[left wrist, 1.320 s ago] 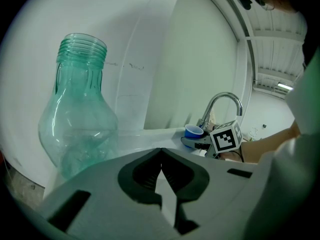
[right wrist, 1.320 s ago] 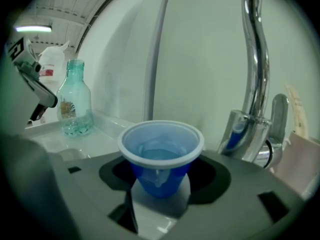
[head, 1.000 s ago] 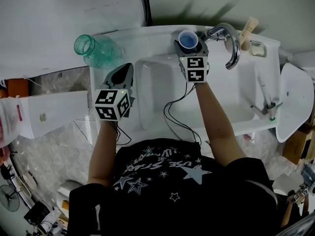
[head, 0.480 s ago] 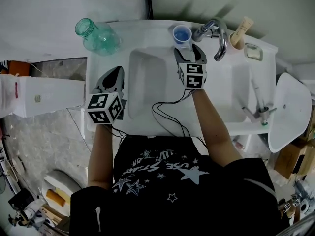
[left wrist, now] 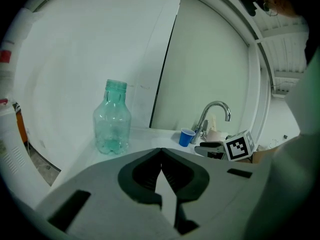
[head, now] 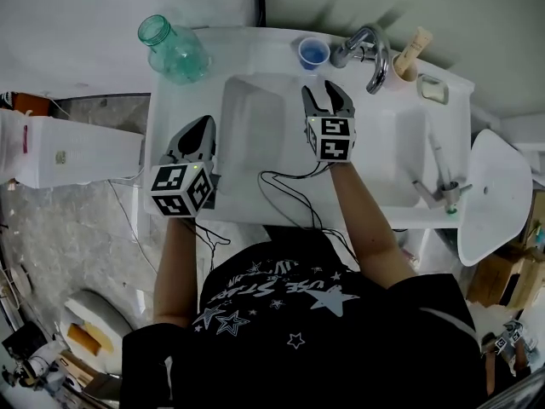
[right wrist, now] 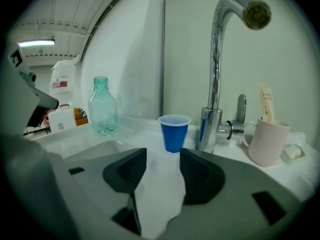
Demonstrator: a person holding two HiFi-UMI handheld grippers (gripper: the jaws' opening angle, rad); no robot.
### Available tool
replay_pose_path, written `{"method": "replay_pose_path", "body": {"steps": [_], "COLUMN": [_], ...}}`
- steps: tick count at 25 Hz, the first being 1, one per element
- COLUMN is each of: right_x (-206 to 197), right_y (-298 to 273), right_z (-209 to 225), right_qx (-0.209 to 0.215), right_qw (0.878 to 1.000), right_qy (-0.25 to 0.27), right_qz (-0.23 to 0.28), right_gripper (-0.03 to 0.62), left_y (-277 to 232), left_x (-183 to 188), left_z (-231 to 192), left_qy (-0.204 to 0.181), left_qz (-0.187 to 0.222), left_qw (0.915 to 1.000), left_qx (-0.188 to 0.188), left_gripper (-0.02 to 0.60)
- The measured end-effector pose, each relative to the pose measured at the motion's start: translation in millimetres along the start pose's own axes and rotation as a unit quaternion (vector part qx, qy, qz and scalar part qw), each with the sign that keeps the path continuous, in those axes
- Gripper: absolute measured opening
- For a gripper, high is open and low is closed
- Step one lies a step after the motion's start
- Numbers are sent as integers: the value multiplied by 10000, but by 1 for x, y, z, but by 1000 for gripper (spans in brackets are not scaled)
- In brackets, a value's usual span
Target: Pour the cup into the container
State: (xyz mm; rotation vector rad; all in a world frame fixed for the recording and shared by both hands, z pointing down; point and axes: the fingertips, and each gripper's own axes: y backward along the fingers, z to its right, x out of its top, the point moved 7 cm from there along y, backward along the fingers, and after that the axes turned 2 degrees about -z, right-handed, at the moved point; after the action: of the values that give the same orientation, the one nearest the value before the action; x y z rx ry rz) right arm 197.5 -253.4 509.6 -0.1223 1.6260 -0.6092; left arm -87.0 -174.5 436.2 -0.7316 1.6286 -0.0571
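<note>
The right gripper (head: 326,92) hangs over the sink (head: 255,143), upper middle of the head view. Its jaws are partway apart and have just been closing, with nothing between them. The blue cup (head: 313,53) stands upright on the ledge just above it in the frame, right beside the tap (head: 368,49), clear of the jaws. The left gripper (head: 207,120) is at centre left by the sink's left rim, jaws pressed together and empty. The clear green bottle (head: 174,51) sits way up in the upper left, well apart from both.

The blue cup (head: 313,53) stands upright on the sink (head: 255,135) rim, just beside the tap (head: 370,49). The clear green bottle (head: 174,48) stands uncapped at the left corner.
</note>
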Motion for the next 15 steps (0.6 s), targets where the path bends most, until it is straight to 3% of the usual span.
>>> {"method": "replay_pose_path", "body": {"steps": [6, 12, 15], "right_x": [-2, 3, 3], "right_y": [30, 73, 97], "right_z": [-15, -33, -42], "right_qx": [-89, -271, -306], "right_qw": [9998, 9990, 9985], "right_qy": [91, 78, 29], "right_qz": [125, 336, 463], "right_gripper": [176, 33, 8], "left_y": [36, 78, 99], "left_x": [-11, -21, -27], "left_z": [-1, 6, 12], "left_qy": [13, -1, -7], "left_qz": [144, 356, 443], "left_qw": [9999, 9993, 9990], "left_qx": [1, -58, -104], "left_gripper": [11, 11, 11]}}
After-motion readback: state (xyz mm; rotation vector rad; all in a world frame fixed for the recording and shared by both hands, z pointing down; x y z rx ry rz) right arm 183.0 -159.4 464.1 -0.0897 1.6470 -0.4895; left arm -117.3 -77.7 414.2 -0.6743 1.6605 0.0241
